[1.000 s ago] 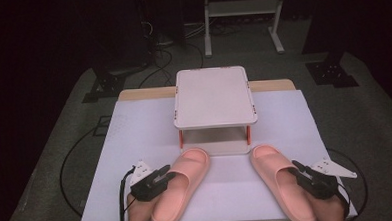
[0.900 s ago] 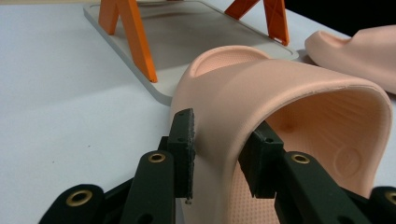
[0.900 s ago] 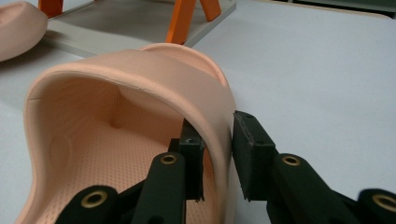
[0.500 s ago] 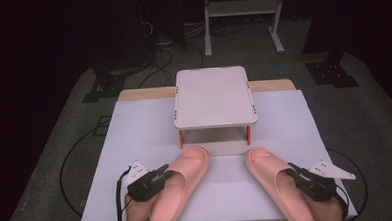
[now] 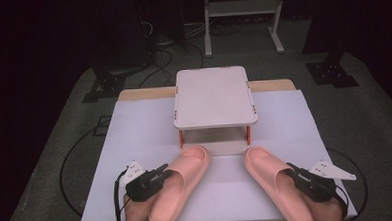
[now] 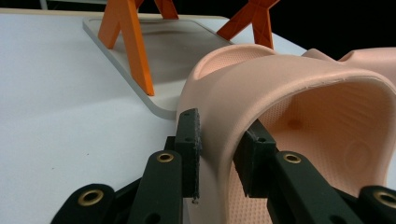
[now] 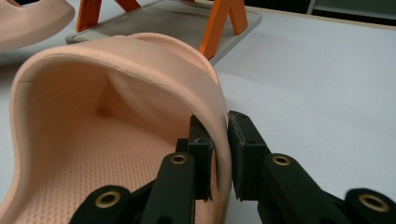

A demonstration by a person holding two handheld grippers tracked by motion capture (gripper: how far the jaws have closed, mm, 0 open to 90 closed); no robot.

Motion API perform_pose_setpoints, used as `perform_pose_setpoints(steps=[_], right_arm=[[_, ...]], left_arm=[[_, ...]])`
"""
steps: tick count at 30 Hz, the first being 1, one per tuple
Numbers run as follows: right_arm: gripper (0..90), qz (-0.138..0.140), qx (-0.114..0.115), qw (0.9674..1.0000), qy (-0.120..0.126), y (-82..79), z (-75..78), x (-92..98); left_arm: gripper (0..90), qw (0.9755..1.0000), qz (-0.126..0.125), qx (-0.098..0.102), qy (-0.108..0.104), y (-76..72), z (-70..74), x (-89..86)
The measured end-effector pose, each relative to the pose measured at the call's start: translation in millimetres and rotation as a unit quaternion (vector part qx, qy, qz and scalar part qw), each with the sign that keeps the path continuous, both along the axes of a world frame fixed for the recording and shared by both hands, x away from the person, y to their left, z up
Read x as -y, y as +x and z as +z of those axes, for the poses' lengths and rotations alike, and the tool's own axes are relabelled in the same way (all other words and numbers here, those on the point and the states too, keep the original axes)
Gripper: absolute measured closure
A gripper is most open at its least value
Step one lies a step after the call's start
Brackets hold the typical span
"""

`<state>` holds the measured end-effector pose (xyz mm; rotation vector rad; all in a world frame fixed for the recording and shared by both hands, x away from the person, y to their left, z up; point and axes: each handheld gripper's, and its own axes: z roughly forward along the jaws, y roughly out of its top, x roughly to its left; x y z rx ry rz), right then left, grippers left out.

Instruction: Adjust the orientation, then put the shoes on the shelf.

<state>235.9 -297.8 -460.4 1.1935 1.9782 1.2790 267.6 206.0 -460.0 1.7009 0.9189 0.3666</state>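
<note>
Both slippers, the left slipper (image 5: 178, 184) and the right slipper (image 5: 275, 183), are a soft salmon pink, with a fine dotted texture on the insoles. The small stand (image 5: 214, 96) has a pale off-white top and bright orange legs (image 6: 132, 44), and it sits on a plain white table (image 5: 135, 138). The grippers' jaws are matte black with brass-coloured rivets.

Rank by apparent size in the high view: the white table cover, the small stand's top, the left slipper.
1. White table cover, by far the largest.
2. Stand's top.
3. Left slipper, smallest, though it lies nearer the camera.
</note>
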Motion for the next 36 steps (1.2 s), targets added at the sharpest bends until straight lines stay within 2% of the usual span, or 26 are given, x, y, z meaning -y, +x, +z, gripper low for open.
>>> perform_pose_setpoints(steps=[4, 17, 24, 34, 36], right_arm=[[79.4, 0.001, 0.003, 1.0000, 0.008, -0.8, 1.8, -0.6], [79.4, 0.009, 0.010, 0.9999, 0.008, -2.0, 5.7, -3.3], [79.4, 0.013, 0.014, 0.9998, 0.011, -4.2, 8.0, -5.6], [79.5, 0.035, 0.028, 0.9989, 0.014, -9.8, 23.4, -17.4], [79.6, 0.037, 0.030, 0.9987, 0.018, -9.8, 26.3, -18.2]], left_arm=[[72.7, 1.0000, 0.002, 0.002, -0.005, -0.2, 0.5, -0.9], [74.3, 0.9999, 0.004, 0.007, -0.014, -2.3, 2.7, -3.2], [74.8, 0.9998, -0.003, 0.009, -0.020, -3.0, 4.8, -2.8], [75.3, 0.9991, -0.026, 0.027, -0.019, -11.8, 19.9, 3.2], [75.3, 0.9987, -0.030, 0.032, -0.025, -14.7, 24.5, 4.6]])
